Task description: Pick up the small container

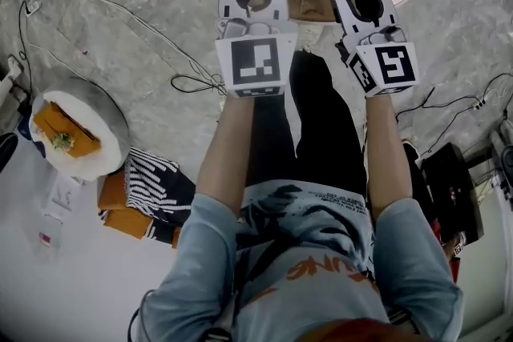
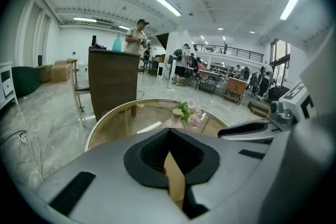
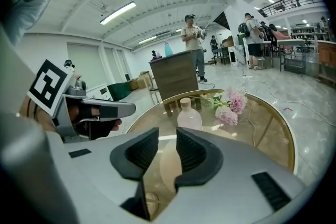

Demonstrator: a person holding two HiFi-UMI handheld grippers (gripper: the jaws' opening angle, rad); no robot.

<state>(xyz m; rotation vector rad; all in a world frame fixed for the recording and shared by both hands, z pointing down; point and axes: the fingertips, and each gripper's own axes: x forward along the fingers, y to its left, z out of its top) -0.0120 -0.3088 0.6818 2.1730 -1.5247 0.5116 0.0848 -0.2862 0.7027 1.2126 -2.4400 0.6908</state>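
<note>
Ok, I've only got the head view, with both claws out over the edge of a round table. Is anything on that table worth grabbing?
Observer: Yes. The right gripper view shows a small pale bottle with a tan cap, upright on the glass table.
Operator: Anything beside it?
Observer: Pink flowers sit just to its right in that view.
Operator: Is the right claw on it?
Observer: No. The right claw stands open, with only table glass showing between its jaws and the bottle farther off.

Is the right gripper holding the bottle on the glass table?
No, the right gripper stands open and empty; the bottle stands farther off on the table.
</note>
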